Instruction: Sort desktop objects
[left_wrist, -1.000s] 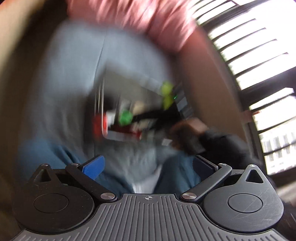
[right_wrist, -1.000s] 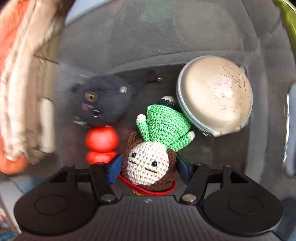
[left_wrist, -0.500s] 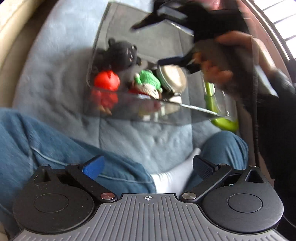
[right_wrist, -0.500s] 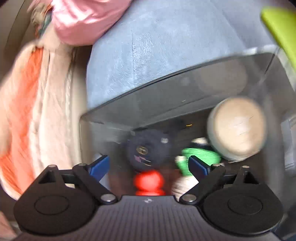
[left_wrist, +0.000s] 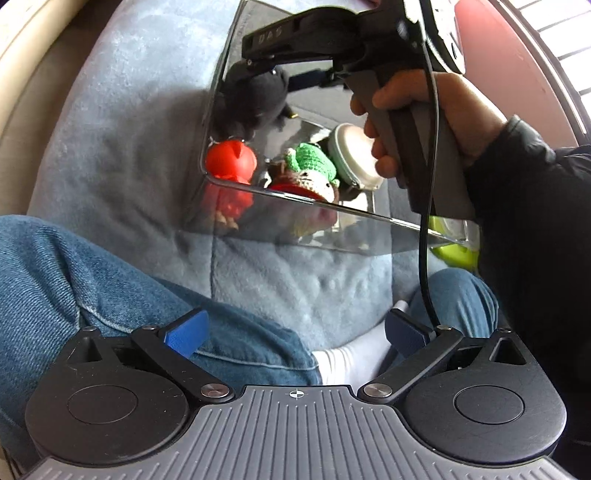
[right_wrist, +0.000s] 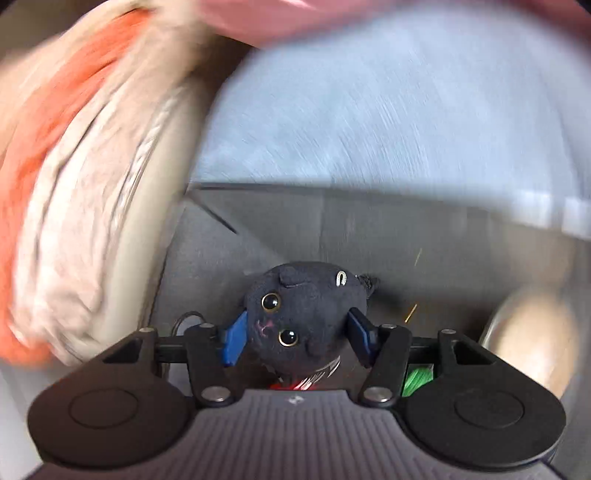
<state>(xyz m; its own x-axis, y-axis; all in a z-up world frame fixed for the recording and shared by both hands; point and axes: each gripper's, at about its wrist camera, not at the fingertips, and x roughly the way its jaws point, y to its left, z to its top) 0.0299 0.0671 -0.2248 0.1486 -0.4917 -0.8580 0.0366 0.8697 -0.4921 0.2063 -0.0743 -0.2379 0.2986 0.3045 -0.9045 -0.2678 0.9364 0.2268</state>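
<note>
A clear plastic box (left_wrist: 295, 199) lies on a blue cushion. Inside it are a black plush cat (left_wrist: 255, 96), a red toy (left_wrist: 231, 162), a crocheted doll in green (left_wrist: 310, 173) and a round silver case (left_wrist: 354, 155). My right gripper (right_wrist: 297, 338) is shut on the black plush cat (right_wrist: 299, 317), its blue pads against both sides of the head. In the left wrist view the right gripper (left_wrist: 266, 72) reaches into the box from above. My left gripper (left_wrist: 295, 328) is open and empty above a knee in jeans.
The blue cushion (left_wrist: 129, 122) lies under the box. Legs in jeans (left_wrist: 92, 280) and a white sock (left_wrist: 351, 362) are in front. A lime-green object (left_wrist: 452, 251) sits at the box's right end. An orange and cream cloth (right_wrist: 74, 184) lies left of the box.
My right gripper let go of the crocheted doll, lifted open, then came down and shut on the black plush cat. The left gripper swung round and now holds still facing the box.
</note>
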